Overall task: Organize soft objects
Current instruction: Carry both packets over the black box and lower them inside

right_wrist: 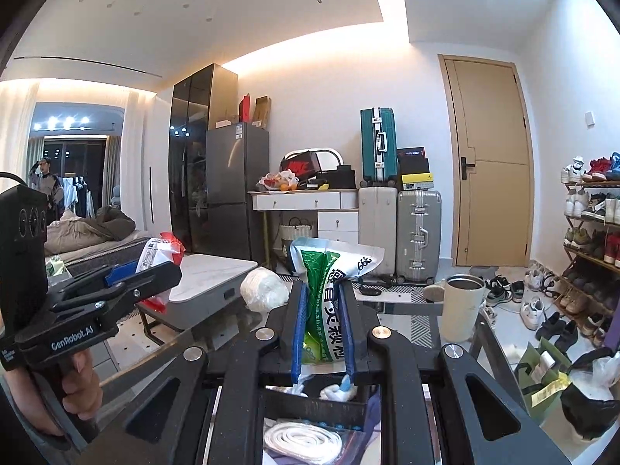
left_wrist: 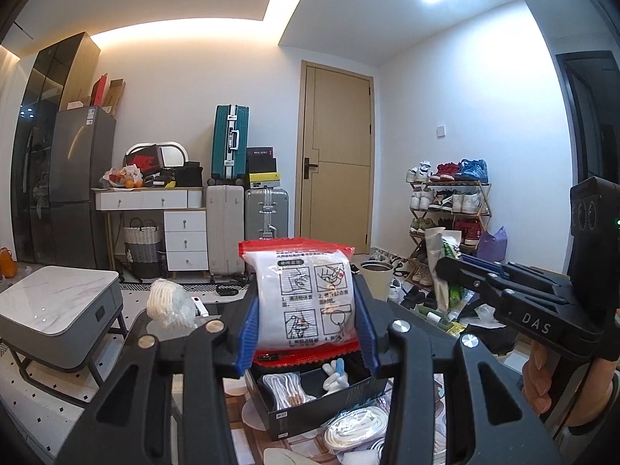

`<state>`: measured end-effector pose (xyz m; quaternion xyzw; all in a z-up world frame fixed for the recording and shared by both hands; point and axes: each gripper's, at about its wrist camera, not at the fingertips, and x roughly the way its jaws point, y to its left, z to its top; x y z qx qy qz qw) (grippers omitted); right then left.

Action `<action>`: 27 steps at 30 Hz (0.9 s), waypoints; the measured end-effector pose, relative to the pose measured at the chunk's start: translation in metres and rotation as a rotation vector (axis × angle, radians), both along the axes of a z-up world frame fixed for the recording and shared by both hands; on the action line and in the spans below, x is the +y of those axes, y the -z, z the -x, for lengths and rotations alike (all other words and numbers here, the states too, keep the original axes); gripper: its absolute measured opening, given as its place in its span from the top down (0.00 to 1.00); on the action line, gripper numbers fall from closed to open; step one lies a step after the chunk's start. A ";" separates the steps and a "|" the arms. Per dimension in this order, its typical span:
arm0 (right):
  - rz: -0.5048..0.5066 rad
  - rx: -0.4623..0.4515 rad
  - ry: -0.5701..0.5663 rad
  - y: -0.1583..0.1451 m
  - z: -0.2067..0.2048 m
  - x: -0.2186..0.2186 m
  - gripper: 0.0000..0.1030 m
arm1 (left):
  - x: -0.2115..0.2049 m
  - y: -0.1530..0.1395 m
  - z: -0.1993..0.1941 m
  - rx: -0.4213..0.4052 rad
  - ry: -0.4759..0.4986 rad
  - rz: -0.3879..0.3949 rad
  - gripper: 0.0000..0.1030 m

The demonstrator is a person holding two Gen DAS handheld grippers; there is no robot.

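While both grippers are raised level above a cluttered table, each one holds a soft packet upright in the air. The left gripper (left_wrist: 306, 306) has its blue-padded fingers (left_wrist: 247, 333) pressed against the two sides of a white plastic packet with red sealed edges (left_wrist: 304, 294), printed with four black line-drawn instruction panels. The packet stands tall between the pads, directly above an open black box (left_wrist: 310, 399) on the table. Inside that box lie a bundle of white cord (left_wrist: 283, 387) and a small white and blue item (left_wrist: 334, 375). More coiled white cord (left_wrist: 354, 428) rests on the table just beside the box's near corner.

The right gripper (right_wrist: 323, 329) is clamped narrowly on a green and white packet with a silvery top (right_wrist: 329, 294), which pokes up crumpled between its blue pads (right_wrist: 299, 329). From the left camera this gripper shows at the right edge, held out horizontally by the person's hand (left_wrist: 540, 379) wrapped round its handle. From the right camera the left gripper shows likewise at the left edge, gripped by a bare hand (right_wrist: 79, 383), pointing towards the middle

Further back on the table sit a bagged ball of white yarn (right_wrist: 263, 288) and a cream tumbler (right_wrist: 463, 304). Suitcases, a wooden door and a shoe rack stand behind
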<state>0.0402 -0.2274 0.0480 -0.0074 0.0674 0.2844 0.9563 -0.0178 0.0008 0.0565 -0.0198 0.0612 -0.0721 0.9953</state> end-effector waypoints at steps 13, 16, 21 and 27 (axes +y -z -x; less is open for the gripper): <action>0.006 0.016 0.035 -0.004 -0.040 0.034 0.85 | 0.004 -0.001 -0.052 0.017 -0.024 0.021 0.59; 0.010 0.035 0.044 -0.004 -0.054 0.044 0.85 | 0.005 0.003 -0.066 0.034 -0.038 0.028 0.59; 0.038 0.055 0.040 -0.002 -0.079 0.066 0.85 | 0.010 0.013 -0.090 0.069 -0.057 0.019 0.59; 0.064 0.100 0.043 0.007 -0.099 0.076 0.85 | 0.015 0.022 -0.097 0.124 -0.055 0.060 0.59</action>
